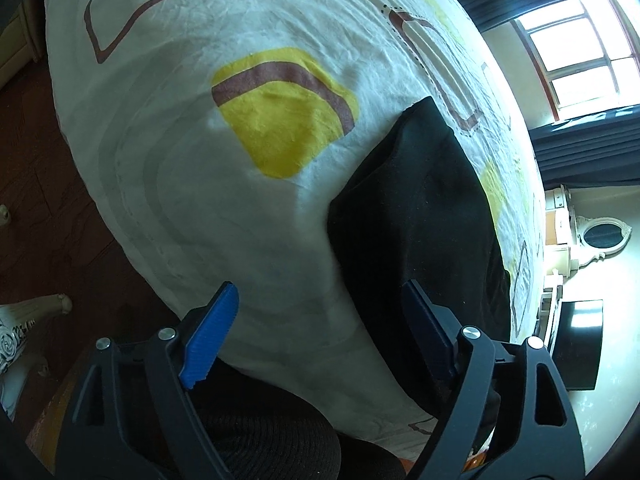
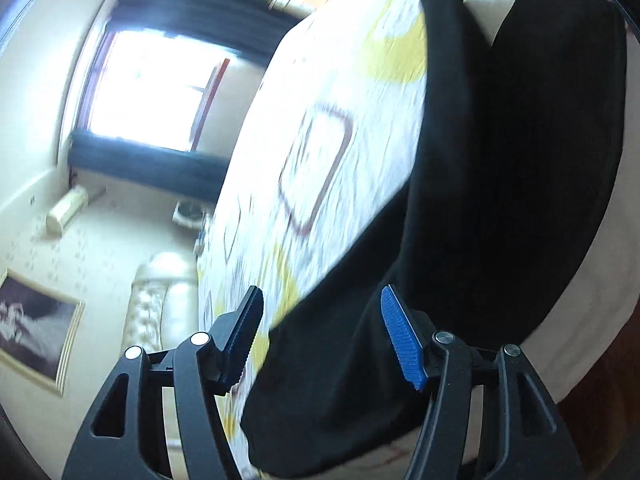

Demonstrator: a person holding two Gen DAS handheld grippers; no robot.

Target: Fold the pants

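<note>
We see black pants [image 1: 416,216] lying flat on the bed, plain dark cloth without any visible pattern. In the right wrist view the pants [image 2: 500,152] show two legs side by side, parted by a narrow gap at the far end, and a looser flap of cloth spreads toward us, with its edge curled and wrinkled.

A bed [image 1: 168,184] under a white sheet printed with yellow and brown squares carries black pants [image 1: 420,216], seemingly folded lengthwise
</note>
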